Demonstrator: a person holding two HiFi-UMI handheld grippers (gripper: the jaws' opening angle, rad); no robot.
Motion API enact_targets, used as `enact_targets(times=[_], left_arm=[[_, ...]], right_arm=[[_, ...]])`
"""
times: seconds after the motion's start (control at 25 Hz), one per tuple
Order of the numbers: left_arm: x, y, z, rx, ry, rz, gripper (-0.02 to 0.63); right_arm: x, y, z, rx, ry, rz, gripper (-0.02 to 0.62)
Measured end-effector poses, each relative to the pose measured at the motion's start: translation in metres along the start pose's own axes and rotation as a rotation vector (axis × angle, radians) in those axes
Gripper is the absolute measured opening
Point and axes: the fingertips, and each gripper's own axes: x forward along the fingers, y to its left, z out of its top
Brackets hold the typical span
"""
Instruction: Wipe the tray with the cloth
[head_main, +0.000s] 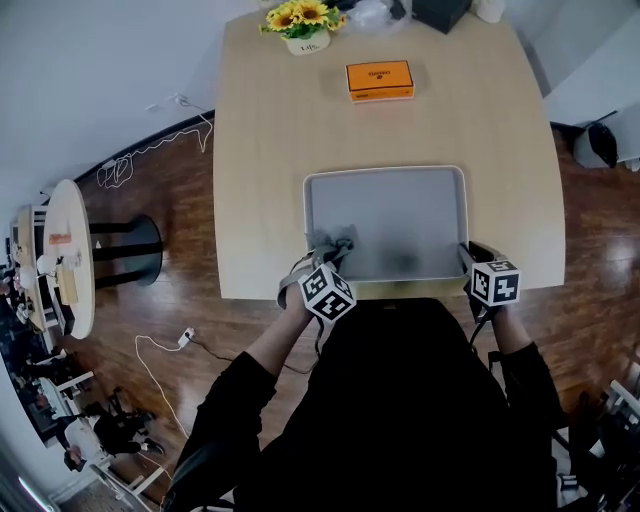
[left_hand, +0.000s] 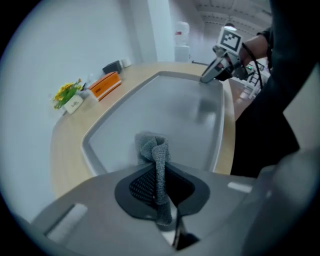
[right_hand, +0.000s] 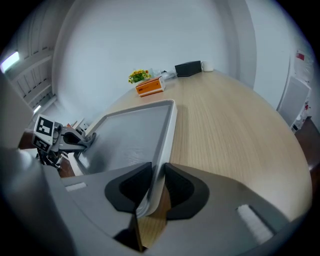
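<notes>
Wiping looks to be under way. The cloth (left_hand: 152, 147), a grey knitted rag, is bunched on the floor of the tray (head_main: 400, 215) in its near-left corner. It is pinched tight between the closed jaws of the left hand-held gripper (left_hand: 161, 187), which points steeply down at it. The grey tray lies flat at the near edge of the tabletop (head_main: 270, 130), straight in front of the person, and its floor is otherwise bare. At the tray's near-right corner the right hand-held gripper (right_hand: 156, 187) grips the raised rim with one jaw inside the wall and one outside, which I judge is to steady the tray against the rubbing.

Most of the tray floor lies to the right of and beyond the cloth, so the next move calls for dragging the rag across it. That needs enough downward pressure to keep the cloth flat on the surface while the right grip stops the tray sliding.

Far back on the tabletop, well apart from the tray, are an orange box (head_main: 380, 80) and a pot of sunflowers (head_main: 303, 20).
</notes>
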Motion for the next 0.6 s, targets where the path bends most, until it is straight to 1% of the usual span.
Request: enact_targets(times=[0.08,0.2,0.28,0.36,0.4,0.48,0.56,0.6], left_arm=[[0.009,-0.028,0.037,0.061,-0.046,-0.070,0.004],[0.024,-0.076,0.101,0.140,-0.115,-0.203,0.005],[0.034,-0.110,0.141,0.198,-0.142,-0.298,0.005],[0.041,-0.139,0.173,0.255,-0.161,-0.374,0.005],[0.043,-0.151,0.186,0.278,-0.170,-0.399,0.005],[0.045,-0.164,0.201,0.301,-0.184,-0.413,0.005],[0.042,-0.168,0.202,0.293,-0.200,-0.424,0.005],[0.039,-0.167,0.196,0.276,-0.213,-0.436,0.005]], right_arm=[[0.000,0.000,0.001,0.009,-0.015,-0.005,0.086],[0.002,0.001,0.001,0.020,-0.036,-0.013,0.084],[0.003,0.002,0.001,0.026,-0.045,-0.014,0.084],[0.005,0.003,0.001,0.031,-0.047,-0.006,0.084],[0.005,0.004,0.002,0.033,-0.045,-0.001,0.084],[0.003,0.003,0.001,0.038,-0.043,0.007,0.084],[0.000,0.001,0.000,0.043,-0.044,0.009,0.084],[-0.001,0.000,0.000,0.046,-0.047,0.009,0.084]])
